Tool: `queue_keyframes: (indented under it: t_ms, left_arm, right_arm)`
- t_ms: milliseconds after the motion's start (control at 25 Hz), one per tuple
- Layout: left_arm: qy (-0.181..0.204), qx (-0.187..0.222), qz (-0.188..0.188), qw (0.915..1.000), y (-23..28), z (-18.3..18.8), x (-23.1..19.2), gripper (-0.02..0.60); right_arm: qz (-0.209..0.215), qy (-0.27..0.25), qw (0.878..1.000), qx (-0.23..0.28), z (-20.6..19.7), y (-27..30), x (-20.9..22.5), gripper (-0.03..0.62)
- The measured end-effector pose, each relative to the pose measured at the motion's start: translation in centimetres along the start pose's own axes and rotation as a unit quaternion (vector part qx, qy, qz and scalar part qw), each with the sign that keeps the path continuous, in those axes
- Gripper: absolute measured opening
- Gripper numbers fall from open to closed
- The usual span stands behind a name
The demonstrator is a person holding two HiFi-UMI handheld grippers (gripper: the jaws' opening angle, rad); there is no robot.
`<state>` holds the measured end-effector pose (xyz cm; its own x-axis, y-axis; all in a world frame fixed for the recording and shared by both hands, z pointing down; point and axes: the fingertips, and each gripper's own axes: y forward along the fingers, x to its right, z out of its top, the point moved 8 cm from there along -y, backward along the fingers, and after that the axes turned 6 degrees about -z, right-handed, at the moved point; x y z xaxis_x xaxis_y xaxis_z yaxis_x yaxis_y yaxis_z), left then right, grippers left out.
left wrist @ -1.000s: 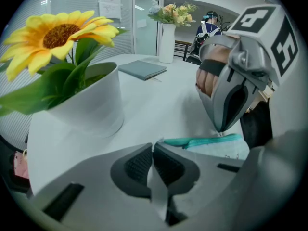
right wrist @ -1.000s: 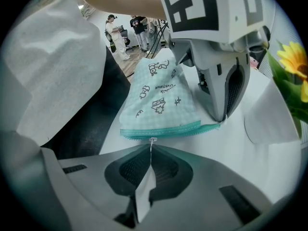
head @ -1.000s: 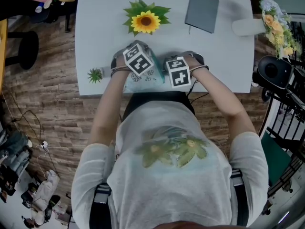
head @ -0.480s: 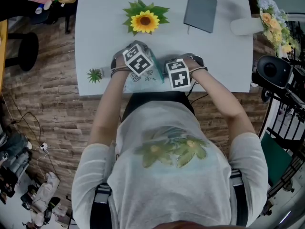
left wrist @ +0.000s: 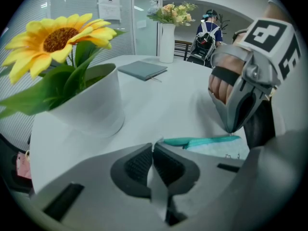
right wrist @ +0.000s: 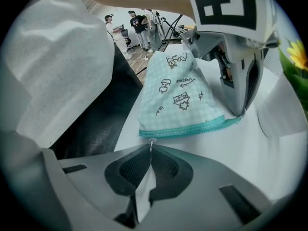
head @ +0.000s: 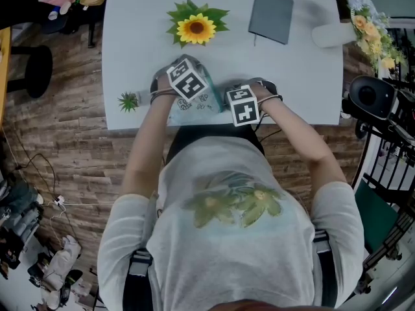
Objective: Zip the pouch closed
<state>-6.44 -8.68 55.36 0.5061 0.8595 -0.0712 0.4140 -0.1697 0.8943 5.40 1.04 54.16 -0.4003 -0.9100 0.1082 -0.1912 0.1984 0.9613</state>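
Note:
A mint-green checked pouch [right wrist: 178, 95] with small doodles lies near the front edge of the white table [head: 292, 76], its teal zipper band [right wrist: 185, 129] facing my right gripper. My right gripper [right wrist: 150, 153] is shut on the thin metal zipper pull [right wrist: 151, 146] at one end of the band. At the band's other end my left gripper [left wrist: 153, 150] is shut on the pouch's teal corner [left wrist: 166, 140]. In the head view the pouch [head: 194, 105] shows between the two marker cubes.
A sunflower [head: 196, 28] in a white pot [left wrist: 91, 107] stands just behind the pouch. A grey notebook [head: 271, 15] lies at the back right, by a white vase [left wrist: 166, 42] of flowers. A small green plant [head: 128, 101] sits at the table's left front corner.
My right gripper has moved a little away from the left one, along the table's front edge, still shut on the pull. The left gripper has stayed put.

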Motion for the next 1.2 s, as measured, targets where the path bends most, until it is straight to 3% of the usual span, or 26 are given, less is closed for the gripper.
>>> queue_keyframes:
  t_ms: [320, 560, 640, 760, 920, 1200]
  left_arm:
    - [-0.004, 0.009, 0.015, 0.9998, 0.2, -0.2, 0.3, 0.015]
    - [-0.029, 0.033, 0.013, 0.9989, -0.1, -0.6, 0.1, 0.015]
    - [-0.038, 0.039, 0.02, 0.9983, -0.4, -0.7, 0.0, 0.021]
    - [-0.073, 0.069, 0.025, 0.9946, -1.5, -0.7, -0.2, 0.04]
    - [-0.11, 0.119, 0.027, 0.9864, -3.8, -0.6, -0.3, 0.064]
    - [-0.153, 0.193, 0.055, 0.9676, -7.9, -0.9, 0.6, 0.069]
  right_arm:
    - [-0.02, 0.027, 0.999, 0.002, -0.1, 0.1, -0.4, 0.019]
    - [-0.034, 0.093, 0.995, 0.003, -0.5, -0.1, -0.9, 0.026]
    - [-0.04, 0.113, 0.993, 0.012, -0.7, -0.3, -1.1, 0.093]
    - [-0.068, 0.147, 0.986, 0.037, -1.0, -0.8, -1.4, 0.109]
    - [-0.126, 0.212, 0.965, 0.086, -1.4, -2.2, -1.4, 0.109]
    - [-0.234, 0.304, 0.904, 0.188, -1.2, -5.7, -1.3, 0.109]
